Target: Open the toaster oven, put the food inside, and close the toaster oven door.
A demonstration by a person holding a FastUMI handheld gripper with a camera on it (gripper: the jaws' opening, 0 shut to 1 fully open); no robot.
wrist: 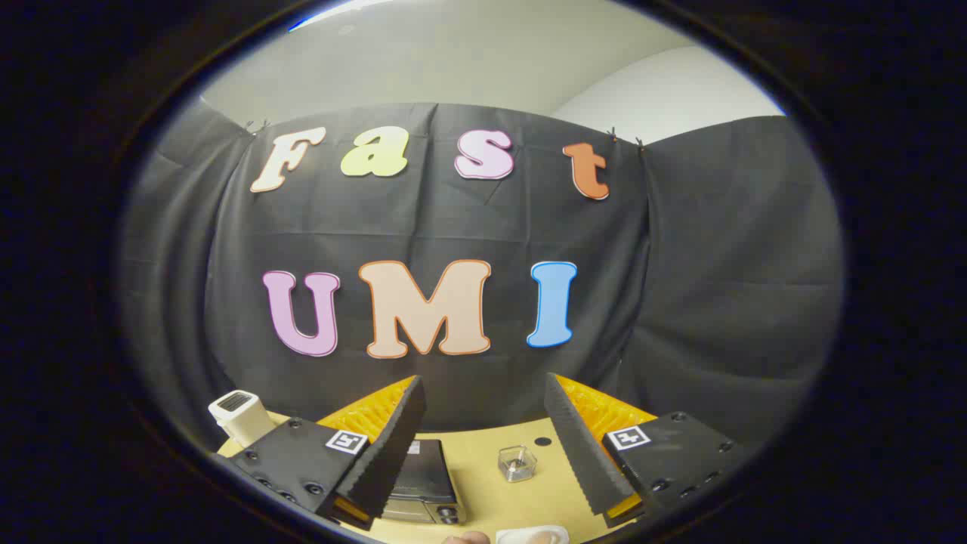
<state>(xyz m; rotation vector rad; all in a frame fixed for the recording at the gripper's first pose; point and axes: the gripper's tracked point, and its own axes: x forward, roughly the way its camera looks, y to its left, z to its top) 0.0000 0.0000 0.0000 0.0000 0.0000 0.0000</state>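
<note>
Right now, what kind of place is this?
Probably a recording booth: black cloth wall, a wooden table holding the toaster oven and a small clear box. The gripper jaws stand open.

The gripper (483,446) is held up high over a tan table (491,483), and its two fingers are spread wide apart with nothing between them. Down below sits the dark toaster oven (423,480) (partly hidden by the left finger). A small clear box (517,462) sits near it. A white thing (240,415) stands off to the left, by the black cloth wall (718,287).
</note>
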